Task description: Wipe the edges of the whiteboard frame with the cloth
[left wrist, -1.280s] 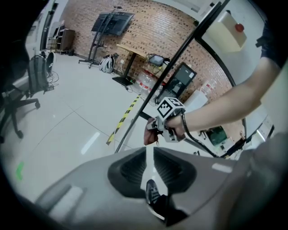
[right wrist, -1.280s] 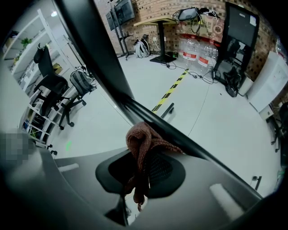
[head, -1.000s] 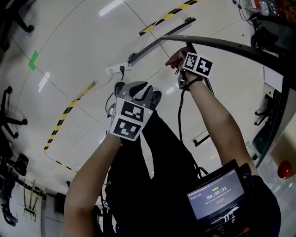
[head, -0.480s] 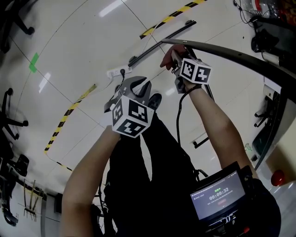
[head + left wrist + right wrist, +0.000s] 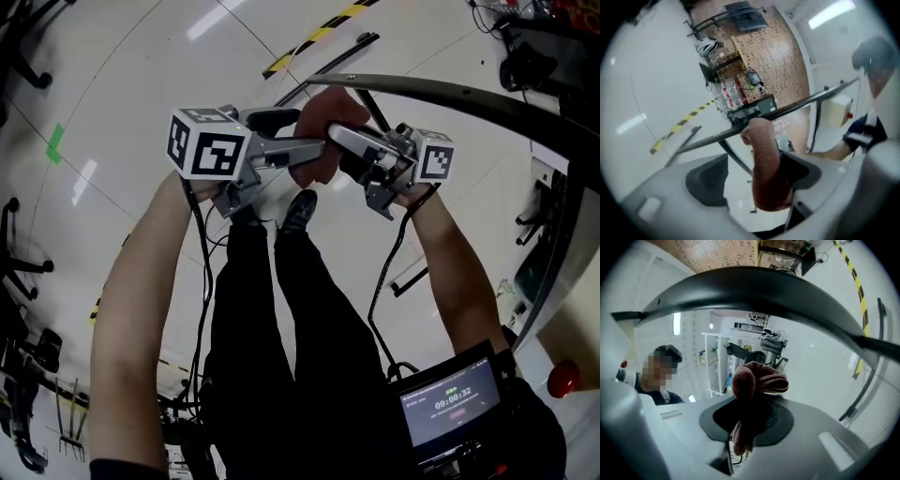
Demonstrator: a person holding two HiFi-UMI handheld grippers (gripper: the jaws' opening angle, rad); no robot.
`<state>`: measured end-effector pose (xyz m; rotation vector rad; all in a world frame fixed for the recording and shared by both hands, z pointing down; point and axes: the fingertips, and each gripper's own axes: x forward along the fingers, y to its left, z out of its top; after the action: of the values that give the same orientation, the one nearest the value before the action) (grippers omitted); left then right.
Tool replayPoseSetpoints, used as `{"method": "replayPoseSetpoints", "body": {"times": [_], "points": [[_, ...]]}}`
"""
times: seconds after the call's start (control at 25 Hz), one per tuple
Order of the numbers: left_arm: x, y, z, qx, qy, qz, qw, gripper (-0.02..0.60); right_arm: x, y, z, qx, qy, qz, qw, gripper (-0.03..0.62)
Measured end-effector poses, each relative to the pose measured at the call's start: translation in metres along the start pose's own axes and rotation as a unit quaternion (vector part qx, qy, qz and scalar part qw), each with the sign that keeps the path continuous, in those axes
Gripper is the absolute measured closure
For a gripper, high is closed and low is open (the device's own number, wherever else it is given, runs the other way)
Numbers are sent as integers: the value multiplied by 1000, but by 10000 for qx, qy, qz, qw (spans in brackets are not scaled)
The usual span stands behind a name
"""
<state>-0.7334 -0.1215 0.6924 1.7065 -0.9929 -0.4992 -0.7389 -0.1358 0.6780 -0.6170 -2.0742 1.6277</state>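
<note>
While the right gripper (image 5: 345,142) is clenched on the reddish-brown cloth (image 5: 328,108), the left gripper (image 5: 295,141) meets it tip to tip in the upper middle of the head view, with the cloth bunched between the 2 tools. In the right gripper view the 2 jaws pinch the cloth (image 5: 752,385) near its middle: a knotted wad bulges above the pads and a short tail hangs below them.

In the left gripper view the jaws stand apart. The cloth (image 5: 766,168) rises as a thick roll between them and lies against the pad on the right of the frame. Pale floor shows in the gap between the cloth and the other pad, so this gripper is not squeezing it.

Both grippers sit just below the dark, curved whiteboard frame (image 5: 469,94), which runs from the upper middle of the head view to its right edge. From the head view I cannot tell whether the cloth touches it.

Lower in that view are the person's dark trousers (image 5: 281,309), and a small lit screen (image 5: 450,403) shows at the lower right. Yellow-and-black tape (image 5: 314,37) crosses the white floor at the top.
</note>
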Motion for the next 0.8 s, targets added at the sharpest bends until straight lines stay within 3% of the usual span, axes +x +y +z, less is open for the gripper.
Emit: {"method": "replayPoseSetpoints", "body": {"times": [0.08,0.12,0.16,0.32,0.4,0.48,0.52,0.6,0.64,0.68,0.8], "points": [[-3,-18,14,-491,-233,-797,9953,242,0,15,-3,127,73,432,9990,536],[-4,-25,21,-598,-317,-1023,9924,349,-2,16,-3,119,83,461,9988,536],[-3,-30,26,-612,-364,-1106,9913,482,-5,15,-2,99,48,419,9991,536],[12,-21,29,-450,-478,-763,9949,511,-21,-3,2,158,-393,10,9991,529],[14,-6,32,-619,-793,-451,9939,511,-32,-14,5,259,-788,-415,9957,502],[8,23,36,-1085,-1365,219,9844,511,-51,-29,6,190,-1084,-1016,9887,500],[3,44,36,-1391,-1718,749,9724,511,-62,-36,6,83,-1156,-1325,9844,500],[-6,88,30,-1923,-2264,1852,9367,511,-81,-45,3,-184,-1166,-1836,9759,529],[-4,103,24,-2082,-2361,2233,9225,511,-88,-47,1,-307,-1121,-2031,9722,541],[3,113,18,-2152,-2357,2469,9150,511,-93,-49,-2,-391,-1065,-2167,9696,546],[38,117,13,-2116,-2247,2541,9166,511,-96,-49,-10,-455,-950,-2297,9675,553]]}}
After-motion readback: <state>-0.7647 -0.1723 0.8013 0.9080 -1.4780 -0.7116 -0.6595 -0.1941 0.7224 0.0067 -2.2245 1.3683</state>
